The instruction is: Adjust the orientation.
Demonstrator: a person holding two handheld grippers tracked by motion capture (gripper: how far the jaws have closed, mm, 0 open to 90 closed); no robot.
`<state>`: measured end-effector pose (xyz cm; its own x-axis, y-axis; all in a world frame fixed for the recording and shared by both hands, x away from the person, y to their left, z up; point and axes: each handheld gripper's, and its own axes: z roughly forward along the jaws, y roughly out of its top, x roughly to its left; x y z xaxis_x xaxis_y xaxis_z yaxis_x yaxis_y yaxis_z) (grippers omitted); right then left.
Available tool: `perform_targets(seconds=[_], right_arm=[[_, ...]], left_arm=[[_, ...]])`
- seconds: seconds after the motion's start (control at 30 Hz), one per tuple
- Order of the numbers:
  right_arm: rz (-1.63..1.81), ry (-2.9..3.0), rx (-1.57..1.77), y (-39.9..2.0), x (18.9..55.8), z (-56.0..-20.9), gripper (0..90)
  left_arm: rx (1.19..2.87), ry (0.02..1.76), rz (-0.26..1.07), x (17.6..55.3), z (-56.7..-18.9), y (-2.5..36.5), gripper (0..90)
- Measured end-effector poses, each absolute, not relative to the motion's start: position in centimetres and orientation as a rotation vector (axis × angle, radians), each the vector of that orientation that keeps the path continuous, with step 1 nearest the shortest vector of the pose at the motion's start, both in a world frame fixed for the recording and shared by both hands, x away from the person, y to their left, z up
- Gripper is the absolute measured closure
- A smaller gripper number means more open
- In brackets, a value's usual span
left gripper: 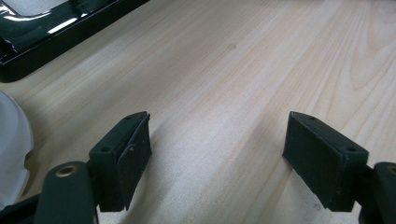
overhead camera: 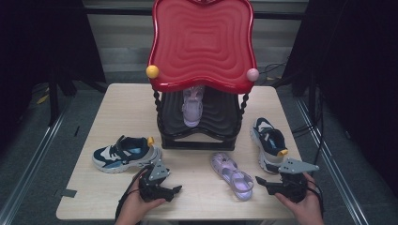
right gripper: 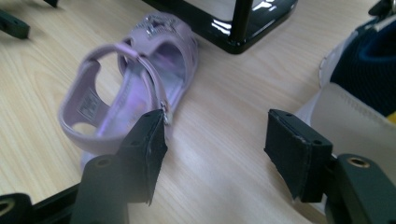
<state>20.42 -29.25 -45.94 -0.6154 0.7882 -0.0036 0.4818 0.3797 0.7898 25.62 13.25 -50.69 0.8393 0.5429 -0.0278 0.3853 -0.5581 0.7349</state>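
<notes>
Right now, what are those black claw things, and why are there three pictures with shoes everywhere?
Those claws are grippers, tools with two jaws that a person holds, one in each hand. The big picture comes from a camera above the table. There you see the left gripper and the right gripper near the bottom. The other two pictures come from small cameras riding on each gripper, looking along its jaws.

On the table stands a shoe rack with a red top and a purple sandal on its lower shelf. Another purple sandal lies in front, with a blue sneaker on the left and one on the right.

Both grippers are open and hold nothing. The right one points toward the sandal in front.
</notes>
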Motion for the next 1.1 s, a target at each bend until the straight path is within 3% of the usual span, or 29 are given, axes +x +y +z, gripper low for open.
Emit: perform_targets(seconds=[0.53,1.1], right_arm=[[1.208,2.26,1.08,-26.3,21.3,-45.2,39.8],[1.204,2.269,1.076,-24.8,21.6,-47.3,57.6]], left_arm=[[2.23,0.673,0.258,25.6,-50.7,13.2,22.5],[2.233,0.674,0.259,25.6,-50.7,13.3,22.5]])
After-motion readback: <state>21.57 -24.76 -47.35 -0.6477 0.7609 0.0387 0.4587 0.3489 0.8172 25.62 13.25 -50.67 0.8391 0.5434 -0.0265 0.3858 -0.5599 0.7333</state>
